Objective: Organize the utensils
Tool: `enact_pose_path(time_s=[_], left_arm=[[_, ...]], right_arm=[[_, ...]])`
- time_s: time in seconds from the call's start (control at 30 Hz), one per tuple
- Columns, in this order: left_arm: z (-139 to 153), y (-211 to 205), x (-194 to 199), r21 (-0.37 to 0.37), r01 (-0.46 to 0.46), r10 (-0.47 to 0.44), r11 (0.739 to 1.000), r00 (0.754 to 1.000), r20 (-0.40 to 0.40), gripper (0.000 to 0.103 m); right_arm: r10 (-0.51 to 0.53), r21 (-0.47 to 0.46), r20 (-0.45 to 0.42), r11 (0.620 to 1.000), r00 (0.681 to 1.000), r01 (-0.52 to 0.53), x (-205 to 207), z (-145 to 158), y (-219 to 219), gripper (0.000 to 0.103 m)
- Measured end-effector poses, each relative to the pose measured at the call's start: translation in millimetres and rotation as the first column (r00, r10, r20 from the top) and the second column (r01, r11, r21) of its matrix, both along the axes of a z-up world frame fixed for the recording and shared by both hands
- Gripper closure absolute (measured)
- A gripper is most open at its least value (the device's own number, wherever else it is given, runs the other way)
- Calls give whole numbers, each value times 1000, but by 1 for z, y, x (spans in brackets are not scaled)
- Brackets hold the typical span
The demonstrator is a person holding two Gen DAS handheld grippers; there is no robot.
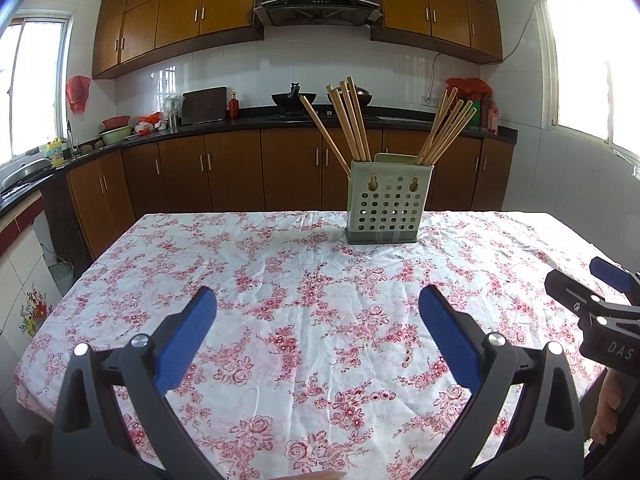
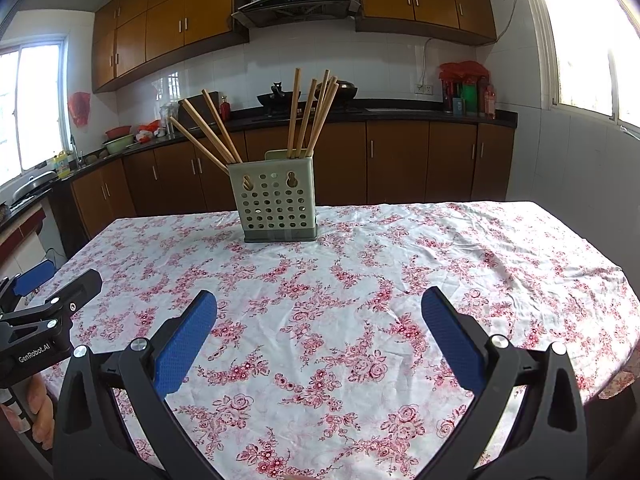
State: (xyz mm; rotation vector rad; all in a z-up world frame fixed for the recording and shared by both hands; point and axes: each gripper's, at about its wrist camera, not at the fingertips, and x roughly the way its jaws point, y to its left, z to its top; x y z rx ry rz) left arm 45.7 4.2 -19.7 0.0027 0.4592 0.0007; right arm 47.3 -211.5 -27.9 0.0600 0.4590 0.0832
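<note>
Both wide, empty: left gripper (image 1: 318, 300), right gripper (image 2: 319, 302). Chopsticks (image 1: 352, 120) splayed in holder (image 1: 386, 204), far centre on tablecloth (image 1: 280, 280). Best approached level, pinching one stick high, lifting straight.

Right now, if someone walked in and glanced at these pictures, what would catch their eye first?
Probably the green holder full of chopsticks, standing alone toward the far side of the flowered tablecloth. The sticks fan out in two bunches, one leaning each way. Next come the blue fingers of the left gripper and the right gripper, both spread open and holding nothing, low over the near cloth.
</note>
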Motion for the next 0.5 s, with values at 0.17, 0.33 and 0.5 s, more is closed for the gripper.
enact_pose_path(time_s=[0.17, 0.33, 0.5], left_arm=[[0, 0, 0, -2, -1, 1, 1000, 1000, 0, 4], [1, 1, 0, -4, -3, 3, 1000, 1000, -1, 4], [1, 1, 0, -4, -3, 3, 1000, 1000, -1, 4]], right_arm=[[0, 0, 0, 1000, 1000, 0, 0, 0, 0, 2], [-1, 0, 0, 1000, 1000, 1, 0, 0, 1, 2], [-1, 1, 0, 1000, 1000, 1, 0, 0, 1, 2]])
